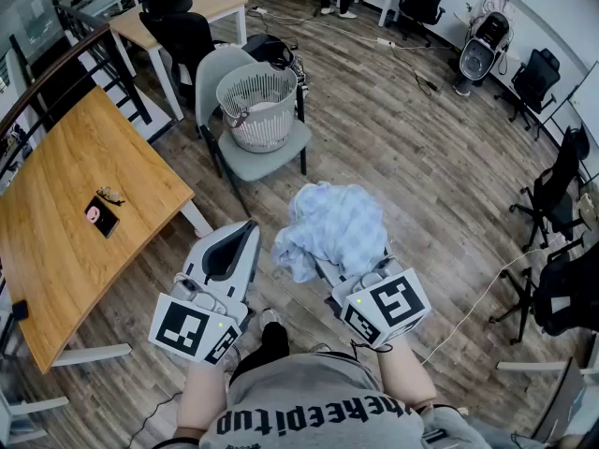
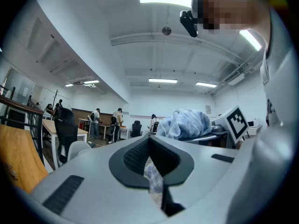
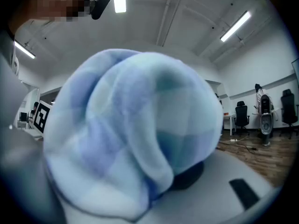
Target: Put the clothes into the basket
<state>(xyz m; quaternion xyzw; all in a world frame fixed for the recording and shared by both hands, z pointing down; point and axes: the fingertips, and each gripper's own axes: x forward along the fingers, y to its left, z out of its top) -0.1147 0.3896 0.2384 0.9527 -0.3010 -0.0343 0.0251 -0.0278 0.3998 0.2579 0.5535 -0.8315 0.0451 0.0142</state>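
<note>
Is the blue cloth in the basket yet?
Not yet. The cloth is bunched up in the right gripper, close to the person. The basket stands apart from it, on a chair ahead.

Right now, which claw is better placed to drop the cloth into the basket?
Right, I think. The right claw grips the cloth, while the left claw is shut and looks empty. The basket on the chair stands ahead of both.

floor (image 1: 393, 148) open ahead to basket (image 1: 257, 106) on chair (image 1: 271, 162); wooden table (image 1: 56, 223) flanking left
</note>
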